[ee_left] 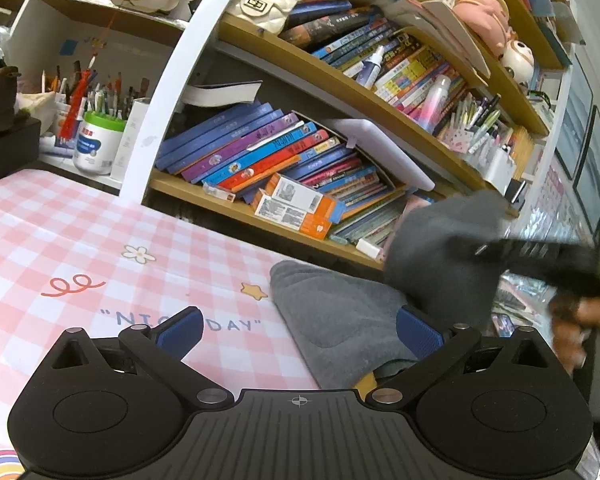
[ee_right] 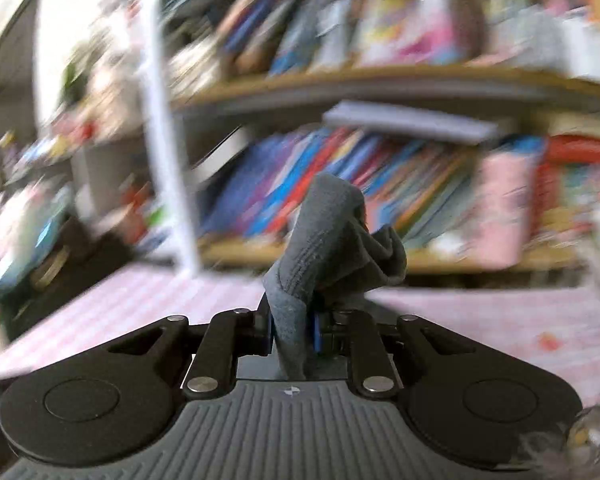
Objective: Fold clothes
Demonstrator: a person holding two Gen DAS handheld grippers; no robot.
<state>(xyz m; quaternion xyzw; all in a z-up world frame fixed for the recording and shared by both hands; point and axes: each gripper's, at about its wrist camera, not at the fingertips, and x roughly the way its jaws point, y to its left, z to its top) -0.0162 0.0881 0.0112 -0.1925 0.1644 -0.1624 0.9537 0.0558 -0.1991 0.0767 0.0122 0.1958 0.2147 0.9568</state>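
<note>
A grey knit garment (ee_left: 340,316) lies on the pink checked tablecloth (ee_left: 80,232) at the right, one end lifted (ee_left: 440,248) and blurred. My left gripper (ee_left: 300,332) is open and empty, its blue pads (ee_left: 182,330) spread wide; the right pad rests over the garment's near part. My right gripper (ee_right: 292,330) is shut on a bunched fold of the grey garment (ee_right: 332,236), which stands up above the jaws. In the left wrist view the right gripper (ee_left: 540,260) shows as a dark blur at the right edge, holding the lifted end.
A bookshelf (ee_left: 300,168) packed with leaning books stands right behind the table. A pen holder jar (ee_left: 94,142) and stationery sit at the back left. A dark box (ee_left: 4,148) is at the far left. The right wrist view is heavily motion-blurred.
</note>
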